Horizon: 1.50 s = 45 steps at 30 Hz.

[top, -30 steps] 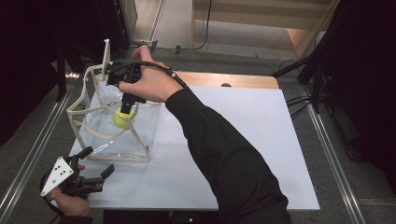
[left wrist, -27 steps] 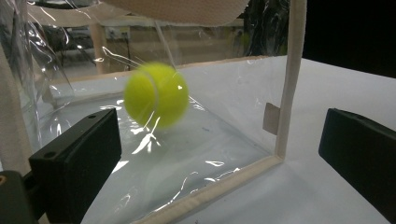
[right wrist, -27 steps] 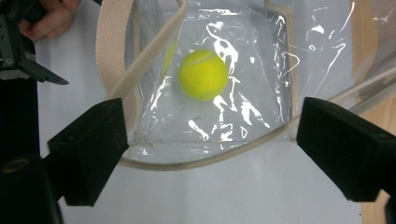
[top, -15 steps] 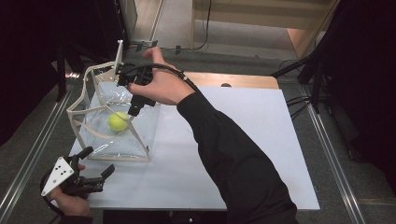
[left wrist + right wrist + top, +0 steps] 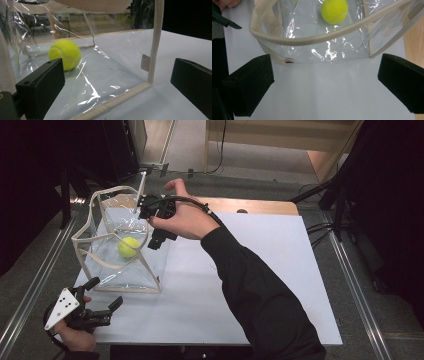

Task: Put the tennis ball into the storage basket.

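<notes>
Yellow tennis ball (image 5: 128,247) at rest on the floor of the clear plastic bag (image 5: 107,270), itself standing open on the white surface (image 5: 260,265); right hand-held gripper (image 5: 156,240) just beside the bag's rim, jaws spread and empty; left hand-held gripper (image 5: 100,312) low at the near corner, jaws spread too; best to lift clear of the cloth-edged rim without snagging it, a judgement only; no brand, label or writing legible anywhere.
</notes>
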Each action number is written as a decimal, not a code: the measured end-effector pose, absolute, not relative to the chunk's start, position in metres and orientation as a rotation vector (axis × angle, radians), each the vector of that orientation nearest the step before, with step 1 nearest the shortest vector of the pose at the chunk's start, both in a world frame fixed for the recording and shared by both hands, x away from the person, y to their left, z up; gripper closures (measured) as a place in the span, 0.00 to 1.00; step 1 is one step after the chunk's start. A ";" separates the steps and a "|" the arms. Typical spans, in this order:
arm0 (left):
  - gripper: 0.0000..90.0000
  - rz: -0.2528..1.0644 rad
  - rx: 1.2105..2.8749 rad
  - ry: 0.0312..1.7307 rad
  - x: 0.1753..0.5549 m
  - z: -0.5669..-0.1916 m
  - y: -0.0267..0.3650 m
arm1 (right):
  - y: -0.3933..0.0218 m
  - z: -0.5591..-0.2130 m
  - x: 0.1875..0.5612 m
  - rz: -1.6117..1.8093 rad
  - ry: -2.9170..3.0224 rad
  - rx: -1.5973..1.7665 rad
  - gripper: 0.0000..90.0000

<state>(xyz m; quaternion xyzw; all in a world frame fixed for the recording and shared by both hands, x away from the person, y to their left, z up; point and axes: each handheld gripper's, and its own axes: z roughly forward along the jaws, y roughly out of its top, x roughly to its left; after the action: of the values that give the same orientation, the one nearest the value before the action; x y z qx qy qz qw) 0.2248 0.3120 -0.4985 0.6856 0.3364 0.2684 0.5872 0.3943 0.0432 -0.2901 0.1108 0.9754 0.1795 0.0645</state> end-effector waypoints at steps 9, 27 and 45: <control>0.00 0.627 1.601 0.782 0.225 -0.499 0.312 | 0.032 -0.303 0.391 0.555 2.944 0.350 0.00; 0.00 0.628 1.610 0.781 0.225 -0.498 0.312 | 0.009 -0.333 0.376 0.583 2.929 0.397 0.00; 0.00 0.633 1.619 0.776 0.225 -0.498 0.312 | -0.035 -0.357 0.360 0.676 2.880 0.510 0.00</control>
<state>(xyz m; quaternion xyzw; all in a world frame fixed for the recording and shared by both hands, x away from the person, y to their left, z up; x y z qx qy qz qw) 0.2254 0.3118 -0.4982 0.6928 0.3321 0.2708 0.5800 0.3599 -0.0346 -0.3574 0.1695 0.9571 0.2245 0.0698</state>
